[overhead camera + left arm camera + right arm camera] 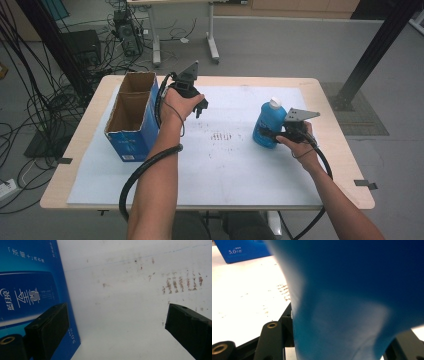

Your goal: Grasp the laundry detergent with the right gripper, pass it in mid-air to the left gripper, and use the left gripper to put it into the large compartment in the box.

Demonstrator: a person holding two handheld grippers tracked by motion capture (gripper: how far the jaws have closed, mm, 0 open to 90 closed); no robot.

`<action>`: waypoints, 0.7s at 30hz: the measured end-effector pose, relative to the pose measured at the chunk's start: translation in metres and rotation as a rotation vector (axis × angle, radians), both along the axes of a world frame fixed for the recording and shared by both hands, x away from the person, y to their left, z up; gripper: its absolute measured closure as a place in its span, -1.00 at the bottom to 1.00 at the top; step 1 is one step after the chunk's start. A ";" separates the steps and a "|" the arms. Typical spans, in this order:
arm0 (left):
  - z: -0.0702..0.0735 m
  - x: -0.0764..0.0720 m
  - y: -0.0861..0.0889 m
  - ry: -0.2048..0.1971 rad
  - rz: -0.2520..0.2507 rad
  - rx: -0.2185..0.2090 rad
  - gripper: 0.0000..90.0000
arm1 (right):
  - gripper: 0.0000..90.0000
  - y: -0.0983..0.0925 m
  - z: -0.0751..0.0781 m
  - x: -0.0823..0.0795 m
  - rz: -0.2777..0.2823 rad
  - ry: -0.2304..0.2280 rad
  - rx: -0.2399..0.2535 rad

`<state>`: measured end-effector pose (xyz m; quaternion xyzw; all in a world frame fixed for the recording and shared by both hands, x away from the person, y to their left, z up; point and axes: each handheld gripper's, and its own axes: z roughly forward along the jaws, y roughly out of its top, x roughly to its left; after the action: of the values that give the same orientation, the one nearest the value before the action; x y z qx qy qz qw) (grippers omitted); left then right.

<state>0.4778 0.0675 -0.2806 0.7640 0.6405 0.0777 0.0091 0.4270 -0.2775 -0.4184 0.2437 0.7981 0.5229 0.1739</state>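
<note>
The right tool [276, 133] grips the blue plastic bottle [267, 125]; the left tool [200, 106] hangs open beside the open blue cardboard box [131, 130].

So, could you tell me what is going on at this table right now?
A person works with a gripper in each hand. The right gripper is shut on a blue bottle standing on the white mat. The left gripper hangs open beside an open blue cardboard box, holding nothing.
</note>
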 end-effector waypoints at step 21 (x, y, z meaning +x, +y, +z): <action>0.003 0.000 0.000 -0.004 -0.002 0.001 -0.87 | -0.02 -0.001 0.000 0.001 0.003 0.008 0.006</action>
<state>0.4779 0.0673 -0.2777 0.7646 0.6395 0.0796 0.0099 0.4276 -0.2781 -0.4184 0.2452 0.7977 0.5244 0.1693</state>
